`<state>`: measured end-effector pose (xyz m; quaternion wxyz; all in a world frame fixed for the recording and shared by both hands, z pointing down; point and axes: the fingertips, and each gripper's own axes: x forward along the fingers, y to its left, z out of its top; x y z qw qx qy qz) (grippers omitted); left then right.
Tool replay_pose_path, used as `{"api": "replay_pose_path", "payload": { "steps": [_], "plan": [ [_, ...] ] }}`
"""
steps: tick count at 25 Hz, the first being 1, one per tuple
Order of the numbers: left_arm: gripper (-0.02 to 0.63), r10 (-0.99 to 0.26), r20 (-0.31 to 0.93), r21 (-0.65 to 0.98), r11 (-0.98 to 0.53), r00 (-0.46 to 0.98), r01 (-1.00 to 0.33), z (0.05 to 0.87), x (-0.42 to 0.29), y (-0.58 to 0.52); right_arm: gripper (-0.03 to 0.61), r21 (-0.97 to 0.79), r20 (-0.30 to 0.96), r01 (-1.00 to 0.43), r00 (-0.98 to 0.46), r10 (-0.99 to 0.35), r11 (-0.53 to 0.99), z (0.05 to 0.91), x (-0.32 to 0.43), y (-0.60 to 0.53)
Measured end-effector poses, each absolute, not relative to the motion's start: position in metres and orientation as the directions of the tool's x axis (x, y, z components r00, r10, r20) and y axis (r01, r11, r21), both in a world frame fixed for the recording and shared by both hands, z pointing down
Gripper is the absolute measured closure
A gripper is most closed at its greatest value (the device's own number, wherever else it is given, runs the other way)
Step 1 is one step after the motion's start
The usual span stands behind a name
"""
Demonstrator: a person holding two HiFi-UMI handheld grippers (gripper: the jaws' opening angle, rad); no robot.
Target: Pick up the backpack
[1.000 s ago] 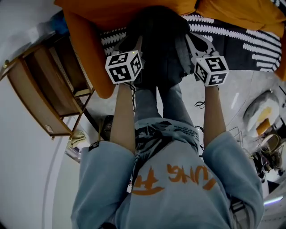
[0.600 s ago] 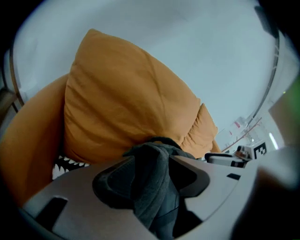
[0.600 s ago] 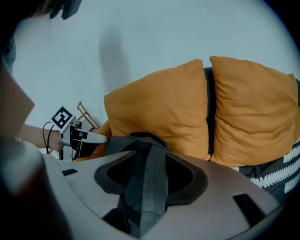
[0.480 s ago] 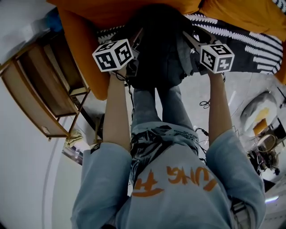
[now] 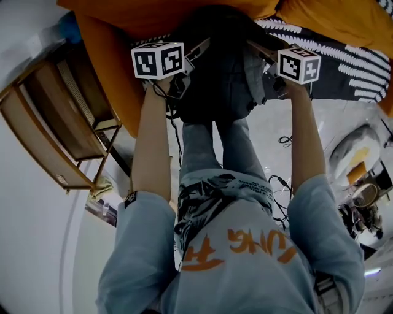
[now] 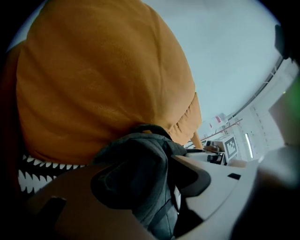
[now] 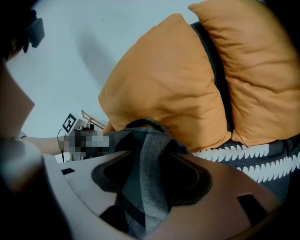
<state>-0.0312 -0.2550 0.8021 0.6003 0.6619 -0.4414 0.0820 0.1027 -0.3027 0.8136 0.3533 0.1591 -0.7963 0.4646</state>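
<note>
the jaws of the left gripper [image 5: 195, 52] and of the right gripper [image 5: 261, 54] have just been opening and are now being held spread wide apart. in each gripper view a fold of the dark grey fabric backpack [image 5: 215, 80] is being seen between the parted jaws, but no pad is being pressed on it, so nothing is being gripped by either tool. the backpack is being left lying on the black-and-white patterned cover [image 5: 344, 61], leaned against the big orange fabric cushion [image 5: 159, 15], with one gripper at each of its sides. against the earlier head views, both marker cubes are being found further up towards the cushion, so the tools are being brought in along the backpack's flanks. it is being judged that the pick-up is not yet secured: the load is being borne by the cover, not by the tools, and a fresh closing of both pairs of jaws on the fabric is being called for before any lift is being attempted.
</note>
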Motion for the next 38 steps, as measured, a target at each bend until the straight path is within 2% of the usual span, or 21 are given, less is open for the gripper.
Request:
{"api": "replay_pose_path", "payload": {
  "steps": [6,9,12,15,16,26,31,38],
  "plan": [
    [0.365,-0.443,0.617,0.770,0.171,0.651,-0.614,0.821,-0.024,-0.260,0.369,-0.689,0.671,-0.545,-0.729,0.137,0.478,0.823,0.080,-0.308],
    [0.374,-0.412,0.629,0.766,0.182,0.659,-0.617,0.823,-0.018,-0.261,0.478,-0.664,0.690,-0.545,-0.711,0.138,0.511,0.822,0.078,-0.306],
    [0.422,-0.409,0.600,0.787,0.147,0.688,-0.599,0.811,-0.008,-0.258,0.526,-0.702,0.649,-0.521,-0.748,0.136,0.485,0.807,0.074,-0.296],
    [0.522,-0.436,0.515,0.838,0.075,0.738,-0.541,0.785,0.007,-0.256,0.537,-0.717,0.626,-0.491,-0.765,0.148,0.495,0.793,0.075,-0.281],
    [0.534,-0.445,0.493,0.849,0.060,0.747,-0.524,0.776,0.010,-0.255,0.538,-0.717,0.621,-0.485,-0.770,0.145,0.501,0.787,0.075,-0.278],
    [0.549,-0.478,0.387,0.866,-0.106,0.789,-0.488,0.685,0.017,-0.202,0.548,-0.766,0.525,-0.394,-0.839,0.141,0.509,0.700,0.082,-0.217],
    [0.553,-0.480,0.379,0.850,-0.157,0.791,-0.502,0.644,0.020,-0.176,0.551,-0.852,0.374,-0.292,-0.920,0.115,0.435,0.661,0.085,-0.193],
    [0.560,-0.506,0.373,0.821,-0.211,0.778,-0.531,0.597,0.017,-0.136,0.551,-0.843,0.332,-0.214,-0.929,0.164,0.493,0.611,0.080,-0.160]
  ]
}}
